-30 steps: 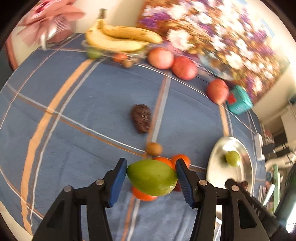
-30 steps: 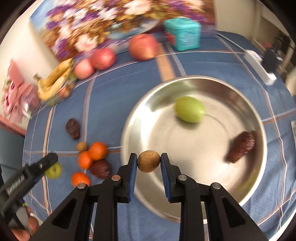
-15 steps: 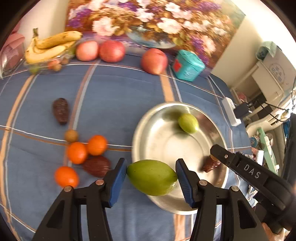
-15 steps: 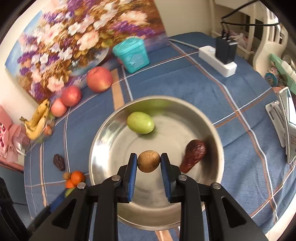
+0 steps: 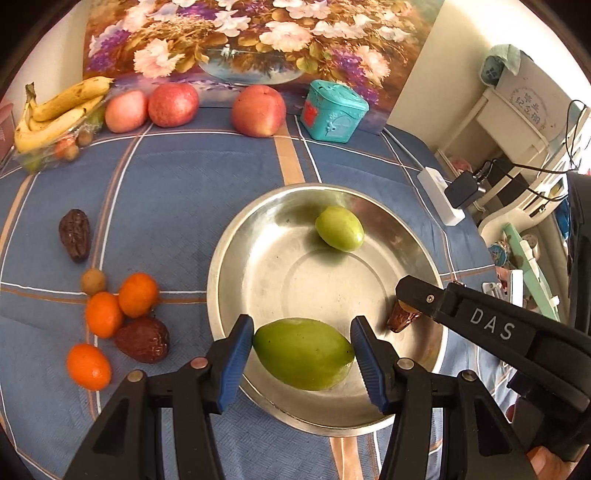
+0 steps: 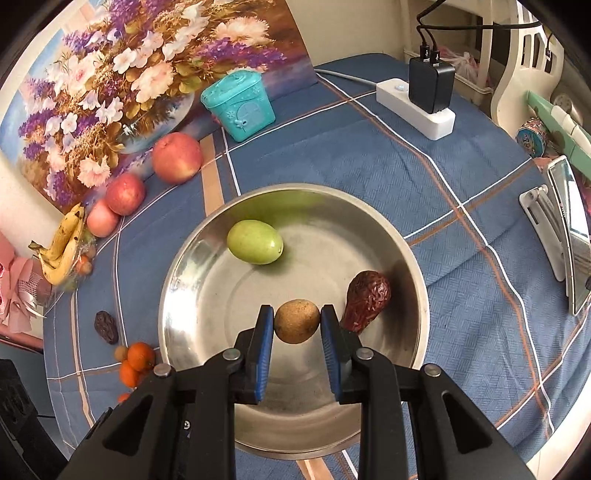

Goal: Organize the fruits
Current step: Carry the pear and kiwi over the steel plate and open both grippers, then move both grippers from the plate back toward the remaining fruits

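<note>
My left gripper is clamped on a green mango, its blue pads pressed to either end of the fruit, and I hold it over the near rim of the steel bowl. My right gripper is closed on a small brown round fruit, held above the bowl's floor toward its near side.

Inside the bowl a smaller green fruit lies toward the far left side, and a wrinkled red date rests against the right wall, just beside my right gripper's finger. From the left wrist view only the tip of that date shows, under the black arm of my right gripper.

On the blue checked tablecloth to the left of the bowl, three small oranges sit clustered with another dark red date and a small brown fruit. A darker date lies apart, farther back. Along the far edge, against the flower painting, stand three red apples, a bunch of bananas and a teal box.
</note>
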Demonstrator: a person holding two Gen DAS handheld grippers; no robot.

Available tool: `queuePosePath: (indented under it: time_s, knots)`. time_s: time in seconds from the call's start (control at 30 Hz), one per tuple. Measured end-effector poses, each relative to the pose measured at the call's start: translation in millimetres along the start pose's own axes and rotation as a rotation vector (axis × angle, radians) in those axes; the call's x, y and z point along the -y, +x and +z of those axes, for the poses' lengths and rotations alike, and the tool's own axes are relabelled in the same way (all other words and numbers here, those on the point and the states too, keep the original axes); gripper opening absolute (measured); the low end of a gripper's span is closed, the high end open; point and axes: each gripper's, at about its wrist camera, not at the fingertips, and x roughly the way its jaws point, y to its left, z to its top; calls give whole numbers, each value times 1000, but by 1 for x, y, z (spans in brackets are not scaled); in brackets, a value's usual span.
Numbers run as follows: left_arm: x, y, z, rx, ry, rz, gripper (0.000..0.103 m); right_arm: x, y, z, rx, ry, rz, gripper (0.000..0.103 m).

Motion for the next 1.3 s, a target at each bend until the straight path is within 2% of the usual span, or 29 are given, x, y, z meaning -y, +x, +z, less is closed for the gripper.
queuePosePath:
  time_s: [0.4, 0.6, 0.73, 0.83, 0.9, 0.93, 1.13, 1.2, 1.23, 1.3]
  knots:
    - [4, 2, 2, -6, 16, -7, 57, 2, 2, -1, 0, 7, -18, 27]
    - [7, -4, 4, 17, 34, -22, 58, 3, -1, -1, 10, 6, -24, 28]
    - [7, -4, 4, 10, 33, -16, 58, 2, -1, -1, 18, -5, -24, 43]
    - [2, -4, 5, 2, 12, -5, 58, 0, -2, -1, 22, -19, -21, 45]
    - [-4, -5, 6, 2, -7, 8, 58, -1, -1, -1, 27, -27, -23, 52]
    - [-9, -6, 7, -1, -23, 21, 59, -1, -2, -1, 33, -28, -25, 58]
    - [-46, -10, 11, -12, -166, 45, 59, -2, -4, -2, 55, -31, -23, 65]
    - [-58, -13, 12, -6, -208, 61, 64, -2, -4, -1, 57, -38, -20, 70]
    - [-67, -15, 13, -2, -239, 66, 66, -3, -4, -1, 58, -42, -18, 76]
    - [-81, -18, 13, 4, -289, 74, 77, -5, -3, -1, 61, -52, -10, 78]
